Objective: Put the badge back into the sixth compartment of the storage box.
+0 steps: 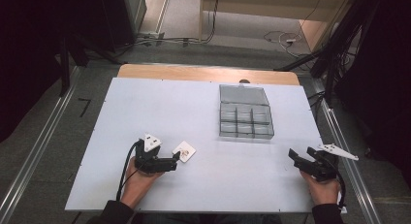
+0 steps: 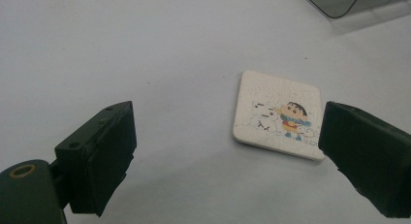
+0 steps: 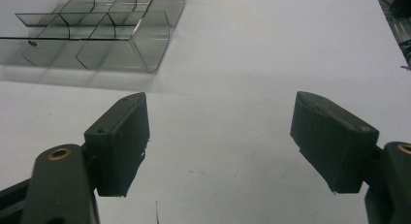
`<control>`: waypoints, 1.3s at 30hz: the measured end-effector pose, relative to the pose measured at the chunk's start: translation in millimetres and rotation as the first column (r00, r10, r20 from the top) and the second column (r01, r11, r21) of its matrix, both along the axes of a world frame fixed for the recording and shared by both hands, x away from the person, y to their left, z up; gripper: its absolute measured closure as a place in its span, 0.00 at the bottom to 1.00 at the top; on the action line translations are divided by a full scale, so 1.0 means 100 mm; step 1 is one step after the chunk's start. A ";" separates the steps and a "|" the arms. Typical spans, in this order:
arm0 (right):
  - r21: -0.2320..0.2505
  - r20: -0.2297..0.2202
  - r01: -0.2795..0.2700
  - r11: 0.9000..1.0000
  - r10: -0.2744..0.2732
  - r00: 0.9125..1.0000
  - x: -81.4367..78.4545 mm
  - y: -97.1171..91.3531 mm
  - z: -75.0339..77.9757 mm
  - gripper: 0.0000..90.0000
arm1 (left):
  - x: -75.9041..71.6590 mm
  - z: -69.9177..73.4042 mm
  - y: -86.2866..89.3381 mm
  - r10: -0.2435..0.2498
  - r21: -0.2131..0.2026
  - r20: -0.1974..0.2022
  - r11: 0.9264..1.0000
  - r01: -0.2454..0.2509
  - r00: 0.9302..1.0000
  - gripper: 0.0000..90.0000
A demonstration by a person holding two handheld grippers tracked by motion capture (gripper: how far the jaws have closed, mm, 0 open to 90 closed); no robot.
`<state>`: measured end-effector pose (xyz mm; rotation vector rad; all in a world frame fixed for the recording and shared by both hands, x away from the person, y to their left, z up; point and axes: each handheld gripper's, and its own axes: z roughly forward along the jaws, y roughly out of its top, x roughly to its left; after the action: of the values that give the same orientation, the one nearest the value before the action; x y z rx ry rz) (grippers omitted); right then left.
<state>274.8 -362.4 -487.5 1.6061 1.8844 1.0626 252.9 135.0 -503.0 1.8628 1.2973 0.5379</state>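
Both jaws of my left gripper point(image 2: 228, 156) are standing spread around the flat tile point(image 2: 277, 115) on the table point(image 1: 145, 103), so I am judging a low, centred closing best, while my right gripper point(image 3: 220, 146) is idling empty, agape.

No words, numbers, labels or brand marks can be read anywhere. The only printed sign is a cartoon picture on the small square white tile point(image 2: 277, 114) lying flat on the tabletop point(image 2: 145, 49): a dark-haired child figure in a red top beside white puppy-like shapes, with no legible lettering. In the high view the same tile point(image 1: 184, 152) shows only a small brownish smudge. The clear compartment box point(image 1: 245, 116) carries no readable marking
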 end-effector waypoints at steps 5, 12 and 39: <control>0.000 0.000 0.000 1.000 0.000 1.000 0.00 0.00 0.00 0.22 | 0.02 -0.01 -0.05 -0.014 0.014 -0.013 1.000 0.014 1.000 0.08; 0.000 0.000 -0.002 1.000 0.002 1.000 0.00 0.00 0.00 0.22 | 0.05 -0.03 -0.13 -0.029 0.037 -0.018 0.999 0.030 0.999 0.09; 0.002 -0.005 -0.006 1.000 0.006 1.000 0.00 0.00 0.00 0.22 | 0.15 -0.08 -0.40 -0.111 0.132 -0.087 0.984 0.121 0.990 0.19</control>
<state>275.3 -362.2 -488.0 1.6066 1.8927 1.0648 268.1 95.1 -510.5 2.0782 1.2198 0.5063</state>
